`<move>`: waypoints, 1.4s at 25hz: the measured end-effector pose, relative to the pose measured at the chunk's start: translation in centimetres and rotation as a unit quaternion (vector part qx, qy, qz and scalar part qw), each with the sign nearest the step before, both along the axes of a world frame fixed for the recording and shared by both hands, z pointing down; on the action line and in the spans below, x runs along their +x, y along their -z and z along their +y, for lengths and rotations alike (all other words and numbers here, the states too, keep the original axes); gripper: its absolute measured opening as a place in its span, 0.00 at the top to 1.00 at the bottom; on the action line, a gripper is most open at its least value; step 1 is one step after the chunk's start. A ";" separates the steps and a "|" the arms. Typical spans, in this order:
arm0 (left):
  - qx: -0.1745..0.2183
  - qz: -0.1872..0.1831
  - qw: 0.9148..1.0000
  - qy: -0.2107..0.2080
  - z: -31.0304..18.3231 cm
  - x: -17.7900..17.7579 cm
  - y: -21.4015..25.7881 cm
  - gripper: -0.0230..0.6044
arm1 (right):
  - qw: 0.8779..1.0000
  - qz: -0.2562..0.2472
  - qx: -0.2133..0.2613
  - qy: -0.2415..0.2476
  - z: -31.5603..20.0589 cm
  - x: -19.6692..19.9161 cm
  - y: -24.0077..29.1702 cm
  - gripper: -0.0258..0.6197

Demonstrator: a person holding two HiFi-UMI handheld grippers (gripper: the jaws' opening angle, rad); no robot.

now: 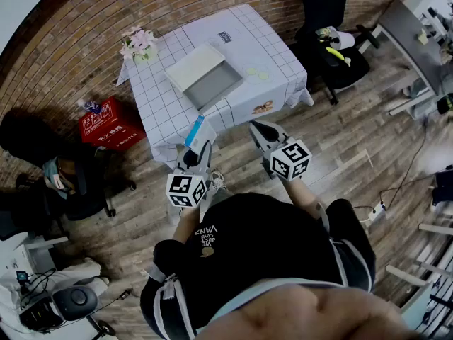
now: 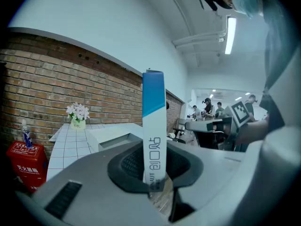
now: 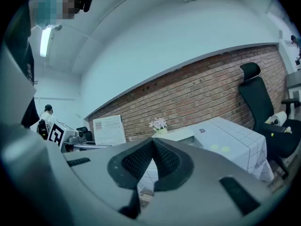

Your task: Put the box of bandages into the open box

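A slim blue-and-white cardboard bandage box (image 2: 153,121) stands upright, pinched between the ribbed black pads of the left gripper (image 2: 154,166), short of the table. A shallow grey rectangular open box (image 1: 205,76) sits on the grid-checked tablecloth (image 1: 272,52). The right gripper (image 3: 151,145) is pressed together, empty.

Open box (image 1: 205,78) on table (image 1: 244,30), flowers (image 1: 139,42) at its left corner, crate (image 1: 107,124) on floor left of table
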State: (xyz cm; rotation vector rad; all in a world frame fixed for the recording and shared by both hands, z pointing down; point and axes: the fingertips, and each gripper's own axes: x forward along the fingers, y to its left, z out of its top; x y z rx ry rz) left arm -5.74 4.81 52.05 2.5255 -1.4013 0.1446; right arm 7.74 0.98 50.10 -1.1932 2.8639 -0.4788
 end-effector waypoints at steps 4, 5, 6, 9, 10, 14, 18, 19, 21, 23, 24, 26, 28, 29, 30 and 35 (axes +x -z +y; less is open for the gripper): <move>-0.002 0.002 1.000 -0.003 -0.6 -0.5 -0.1 0.84 | 1.000 -0.015 -0.008 -0.005 -0.7 -0.4 -0.1 0.97; -0.004 0.002 1.000 -0.003 -0.8 -0.6 -0.2 0.84 | 1.000 -0.015 -0.009 -0.007 -0.9 -0.5 -0.1 0.97; -0.005 0.002 1.000 -0.003 -0.9 -0.8 -0.3 0.84 | 1.000 -0.015 -0.010 -0.010 -1.1 -0.6 -0.1 0.97; -0.009 0.004 1.000 -0.007 -1.4 -1.3 -0.7 0.84 | 0.999 -0.016 -0.017 -0.024 -1.7 -0.6 -0.5 0.97; -0.009 0.004 1.000 -0.008 -1.6 -1.4 -0.8 0.84 | 0.999 -0.017 -0.019 -0.029 -2.0 -0.6 -0.6 0.97; -0.011 0.001 1.000 -0.017 -2.6 -1.9 -1.1 0.84 | 0.999 -0.017 -0.026 -0.045 -3.0 -0.8 -0.9 0.97; -0.015 -0.009 0.999 -0.027 -3.9 -2.8 -1.5 0.84 | 0.998 -0.012 -0.033 -0.053 -4.1 -1.5 -1.3 0.97; -0.016 -0.011 0.999 -0.031 -4.4 -3.0 -1.6 0.84 | 0.998 -0.012 -0.033 -0.056 -4.5 -1.7 -1.3 0.97; -0.017 -0.017 0.999 -0.036 -5.2 -3.6 -1.8 0.84 | 0.997 -0.013 -0.035 -0.063 -5.3 -2.1 -1.3 0.97; -0.018 -0.022 0.999 -0.040 -6.0 -4.2 -2.0 0.84 | 0.997 -0.012 -0.037 -0.069 -6.0 -2.5 -1.4 0.97; -0.019 -0.024 0.999 -0.042 -6.4 -4.6 -2.1 0.84 | 0.997 -0.012 -0.037 -0.073 -6.4 -2.8 -1.4 0.97; -0.021 -0.025 0.998 -0.049 -7.2 -5.2 -2.3 0.84 | 0.996 -0.010 -0.039 -0.079 -7.1 -3.3 -1.6 0.97; -0.025 -0.026 0.998 -0.056 -8.0 -5.8 -2.8 0.84 | 0.995 -0.008 -0.041 -0.086 -7.9 -3.8 -1.8 0.97; -0.029 -0.026 0.998 -0.059 -8.4 -6.1 -3.0 0.84 | 0.995 -0.007 -0.042 -0.089 -8.2 -4.0 -2.0 0.97; -0.032 -0.026 0.997 -0.062 -8.7 -6.4 -3.2 0.84 | 0.995 -0.007 -0.044 -0.092 -8.5 -4.3 -2.1 0.97; -0.040 -0.026 0.996 -0.079 -10.4 -7.8 -3.8 0.84 | 0.993 -0.006 -0.051 -0.110 -9.9 -5.5 -2.6 0.97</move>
